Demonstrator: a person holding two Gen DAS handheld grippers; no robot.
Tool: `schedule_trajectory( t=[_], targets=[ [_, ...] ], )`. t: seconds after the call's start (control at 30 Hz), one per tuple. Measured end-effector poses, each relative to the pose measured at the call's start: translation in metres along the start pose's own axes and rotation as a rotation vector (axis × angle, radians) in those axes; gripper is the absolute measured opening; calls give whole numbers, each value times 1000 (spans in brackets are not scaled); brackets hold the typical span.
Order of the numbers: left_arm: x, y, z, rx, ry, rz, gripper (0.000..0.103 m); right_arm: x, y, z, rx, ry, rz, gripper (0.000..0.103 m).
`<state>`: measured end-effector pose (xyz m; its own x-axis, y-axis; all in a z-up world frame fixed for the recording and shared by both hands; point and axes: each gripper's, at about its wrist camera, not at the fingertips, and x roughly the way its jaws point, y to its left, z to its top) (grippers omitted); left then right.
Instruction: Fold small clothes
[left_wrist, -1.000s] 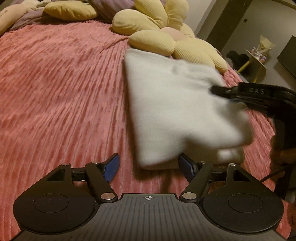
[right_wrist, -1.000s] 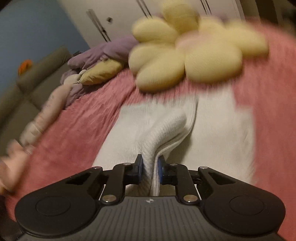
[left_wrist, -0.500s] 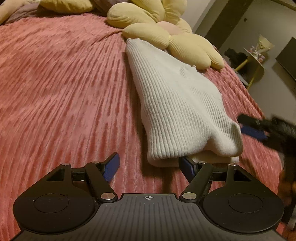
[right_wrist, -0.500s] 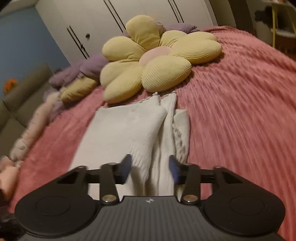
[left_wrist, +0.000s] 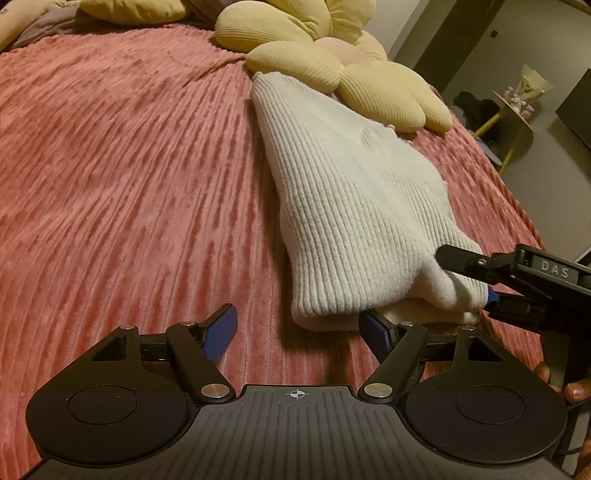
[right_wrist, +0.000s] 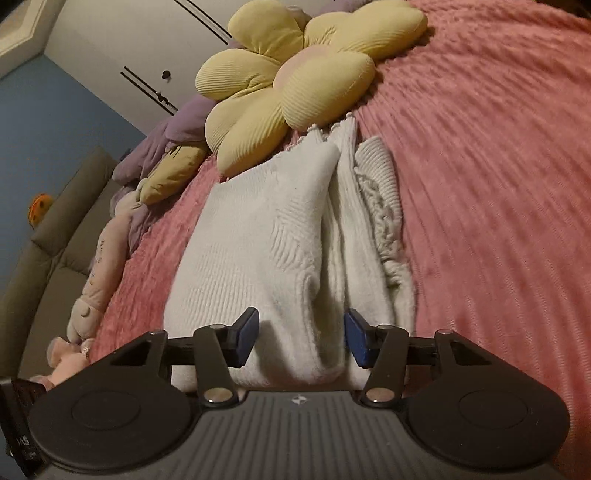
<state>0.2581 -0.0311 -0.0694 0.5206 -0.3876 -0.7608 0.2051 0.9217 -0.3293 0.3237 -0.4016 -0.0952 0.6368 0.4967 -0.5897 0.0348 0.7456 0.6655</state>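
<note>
Cream ribbed knit garment (left_wrist: 354, 206), folded, lies on the pink ribbed bedspread (left_wrist: 122, 177), yellow flower-shaped cushion (right_wrist: 291, 77) at its 12 o'clock. Left hand-held gripper (left_wrist: 299, 330) jaws apart; right hand-held gripper (right_wrist: 301, 338) jaws apart, straddling the garment's near edge

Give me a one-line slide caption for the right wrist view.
Open right gripper straddling the near end of a folded white knit garment on a pink bedspread, flower pillow behind.

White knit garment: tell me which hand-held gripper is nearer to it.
Right. The right hand-held gripper straddles the white knit garment at its near end; the left hand-held gripper sits open just beside it.
</note>
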Motion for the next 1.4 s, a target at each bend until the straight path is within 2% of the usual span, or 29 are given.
schedule_trajectory(
  t=[0.1, 0.17, 0.2, 0.23, 0.33, 0.43, 0.57, 0.6, 0.67, 0.73, 0.83, 0.93, 1.07, 1.13, 1.27, 1.3, 1.4],
  targets=[
    [1, 0, 1, 0, -3, 0, 81, 10, 1, 0, 10, 26, 9, 48],
    [1, 0, 1, -3, -3, -3, 81, 15, 5, 2, 3, 29, 11, 36],
    [1, 1, 0, -1, -3, -3, 81, 18, 6, 3, -9, 32, 5, 24],
    [1, 1, 0, 0, -3, -3, 81, 20, 9, 3, -24, 35, -7, 17],
    [1, 1, 1, -1, -4, 0, 81, 19, 18, 2, -96, 19, -49, 13],
    [-2, 1, 1, -9, -10, 6, 81, 7, 39, -2, -233, -52, -127, 12],
    [-4, 3, 2, -16, -16, 20, 81, -18, 51, -4, -321, -188, -195, 11],
    [-3, 4, 1, -20, -12, 25, 81, -21, 51, -6, -337, -215, -236, 12],
    [-5, 6, 1, -22, -4, 30, 81, -15, 48, -9, -405, -207, -328, 15],
    [-14, 9, 0, -15, -2, 31, 81, 0, 39, -11, -438, -118, -406, 23],
    [-35, 16, 4, -29, -57, 57, 83, -18, 26, -10, -357, -150, -356, 34],
    [-44, 15, 23, -67, -140, 56, 86, -35, 30, -5, -350, -238, -344, 34],
    [-20, -6, 52, -51, -160, 34, 86, -22, 59, 3, -458, -268, -314, 32],
    [-1, -16, 63, -34, -166, 80, 86, -4, 79, 7, -546, -276, -306, 31],
    [41, -23, 71, 23, -136, 153, 90, 32, 81, 19, -616, -263, -369, 18],
    [48, -21, 70, 30, -135, 163, 96, 37, 78, 16, -626, -257, -388, 17],
    [65, -14, 59, 74, -159, 159, 103, 51, 59, 10, -676, -255, -445, 15]
  ],
)
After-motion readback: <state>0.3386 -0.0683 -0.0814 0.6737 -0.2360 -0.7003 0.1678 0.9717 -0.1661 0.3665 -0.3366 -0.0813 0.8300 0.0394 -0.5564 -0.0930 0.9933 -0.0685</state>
